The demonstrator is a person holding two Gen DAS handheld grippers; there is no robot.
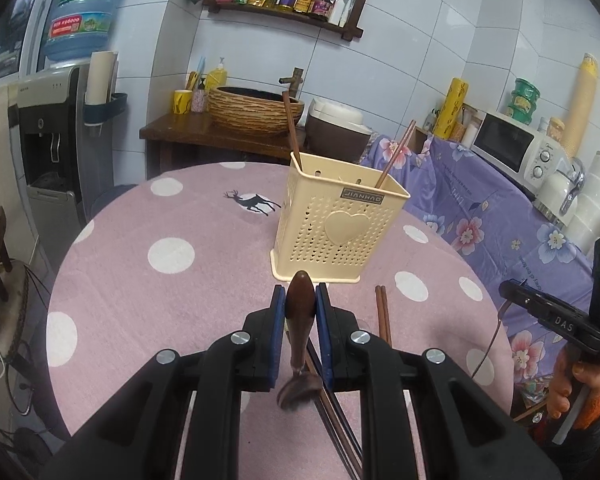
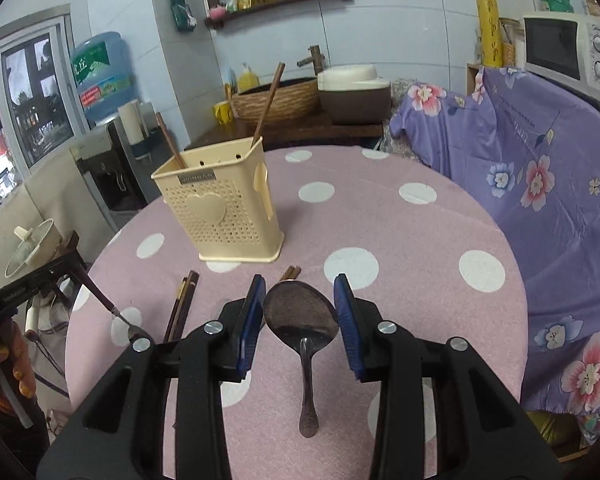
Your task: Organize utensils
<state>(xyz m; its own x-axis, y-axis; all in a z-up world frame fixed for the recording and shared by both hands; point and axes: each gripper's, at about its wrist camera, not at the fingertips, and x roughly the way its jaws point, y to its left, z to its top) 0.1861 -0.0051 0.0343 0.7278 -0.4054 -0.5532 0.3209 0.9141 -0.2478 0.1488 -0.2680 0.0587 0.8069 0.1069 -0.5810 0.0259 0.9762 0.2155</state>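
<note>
My left gripper (image 1: 300, 292) is shut on the brown wooden handle of a spoon (image 1: 300, 312), whose bowl hangs down toward the camera. The right wrist view shows it at far left (image 2: 70, 266), just above the table edge. My right gripper (image 2: 300, 300) is shut on the bowl of a metal spoon (image 2: 300, 314), lifted off the table with its handle toward the camera. A cream perforated utensil holder (image 1: 340, 220) (image 2: 220, 208) stands on the pink dotted table (image 1: 172, 280) with two chopsticks (image 1: 292, 128) in it. Loose chopsticks (image 1: 382, 312) (image 2: 184, 304) lie in front of it.
A purple floral cloth (image 2: 540, 160) covers the counter right of the table, with a microwave (image 1: 512, 144) on it. Behind stand a wooden stand with a woven basin (image 1: 256, 112) and a rice cooker (image 2: 354, 92). A water dispenser (image 1: 52, 140) is at left.
</note>
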